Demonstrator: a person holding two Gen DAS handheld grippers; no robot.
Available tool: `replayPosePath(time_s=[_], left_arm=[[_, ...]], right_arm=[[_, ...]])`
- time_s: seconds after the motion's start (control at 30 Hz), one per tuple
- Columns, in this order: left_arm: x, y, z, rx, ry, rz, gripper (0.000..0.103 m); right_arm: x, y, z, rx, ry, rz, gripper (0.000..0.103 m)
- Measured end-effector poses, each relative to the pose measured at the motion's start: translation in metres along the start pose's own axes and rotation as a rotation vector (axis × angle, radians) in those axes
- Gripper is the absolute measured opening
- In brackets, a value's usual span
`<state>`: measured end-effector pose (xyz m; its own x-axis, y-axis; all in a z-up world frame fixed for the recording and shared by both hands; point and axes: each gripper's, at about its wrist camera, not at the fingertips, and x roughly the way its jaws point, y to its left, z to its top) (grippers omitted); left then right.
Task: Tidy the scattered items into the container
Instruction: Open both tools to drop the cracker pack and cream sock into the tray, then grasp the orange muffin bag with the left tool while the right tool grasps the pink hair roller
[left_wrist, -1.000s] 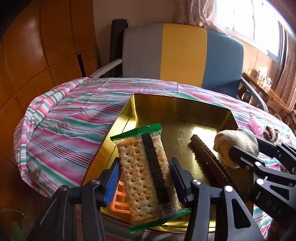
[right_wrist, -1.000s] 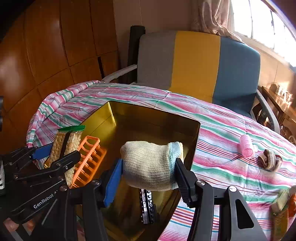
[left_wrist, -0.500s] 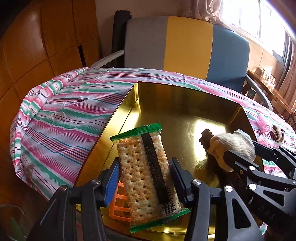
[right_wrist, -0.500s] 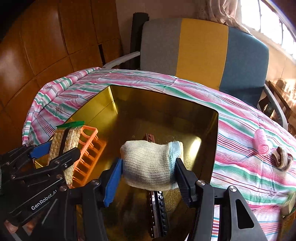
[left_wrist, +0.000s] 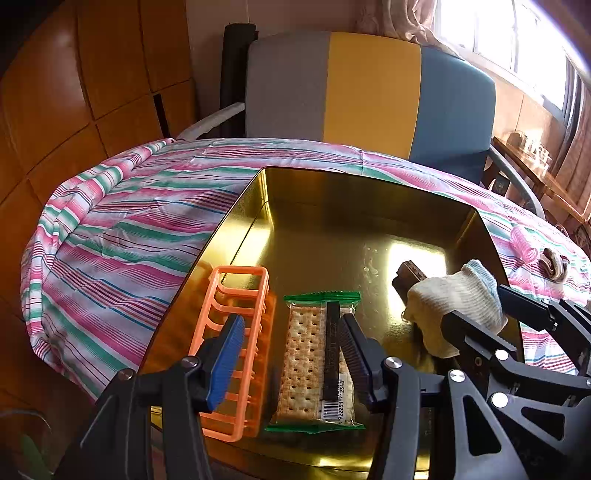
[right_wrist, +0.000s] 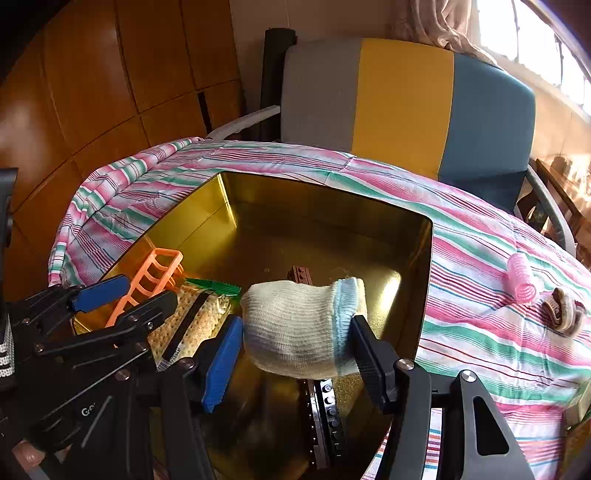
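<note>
Crackers (left_wrist: 317, 363) in a clear packet with green ends lie flat on the floor of the gold tin (left_wrist: 236, 206), between the fingers of my left gripper (left_wrist: 291, 347). That gripper stands wide apart: its blue pad (left_wrist: 226, 356) hangs over the orange plastic rack (left_wrist: 236, 347), and its black pad (left_wrist: 354, 354) sits at the packet's right edge, though I cannot tell whether it touches. Neither pad grips the packet. The rack lies just beside the crackers on their left, against the tin's left wall.

My right gripper (right_wrist: 295, 343) is closed on a cream sock with a pale blue cuff (right_wrist: 299, 328), one pad on each end, cuff toward the black pad. The sock hangs above the tin's floor, over a dark studded brick strip (right_wrist: 325, 410) that lies on the bottom and runs away from me. From the left wrist the sock (left_wrist: 454, 306) shows at the right of the tin, with the strip's far end (left_wrist: 410, 273) poking out behind it.

The tin sits on a tablecloth striped pink, green and white (right_wrist: 480, 266). Outside the tin, well to its right on the cloth, lie a pink hair roller (right_wrist: 521, 278) and, just beside it, a rolled brown and cream band (right_wrist: 563, 312). Behind the table stands a chair with a grey, yellow and blue back (right_wrist: 402, 99).
</note>
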<state>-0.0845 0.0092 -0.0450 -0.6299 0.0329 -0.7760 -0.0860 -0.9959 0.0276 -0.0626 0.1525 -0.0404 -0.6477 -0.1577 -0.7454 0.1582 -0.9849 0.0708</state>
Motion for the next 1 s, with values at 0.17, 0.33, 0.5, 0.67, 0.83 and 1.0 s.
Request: replayPosePath(time_s=[0.17, 0.33, 0.5, 0.67, 0.83, 1.0], left_arm=[[-0.007, 0.001, -0.001, -0.004, -0.010, 0.001, 0.054], [-0.018, 0.000, -0.004, -0.007, -0.025, -0.004, 0.054], [-0.034, -0.007, -0.005, -0.003, -0.045, -0.031, 0.054], [-0.050, -0.030, -0.007, 0.036, -0.063, -0.088, 0.055], [-0.062, -0.064, -0.012, 0.092, -0.066, -0.168, 0.055], [-0.072, -0.105, -0.019, 0.173, -0.053, -0.250, 0.055]], right_arm=[[-0.007, -0.001, -0.002, 0.004, -0.011, 0.001, 0.061], [-0.016, -0.003, -0.004, 0.020, -0.024, 0.001, 0.061], [-0.033, -0.019, -0.011, 0.069, -0.050, -0.016, 0.062], [-0.054, -0.057, -0.026, 0.149, -0.073, -0.066, 0.067], [-0.080, -0.128, -0.060, 0.303, -0.070, -0.161, 0.070], [-0.120, -0.206, -0.106, 0.474, -0.083, -0.278, 0.072]])
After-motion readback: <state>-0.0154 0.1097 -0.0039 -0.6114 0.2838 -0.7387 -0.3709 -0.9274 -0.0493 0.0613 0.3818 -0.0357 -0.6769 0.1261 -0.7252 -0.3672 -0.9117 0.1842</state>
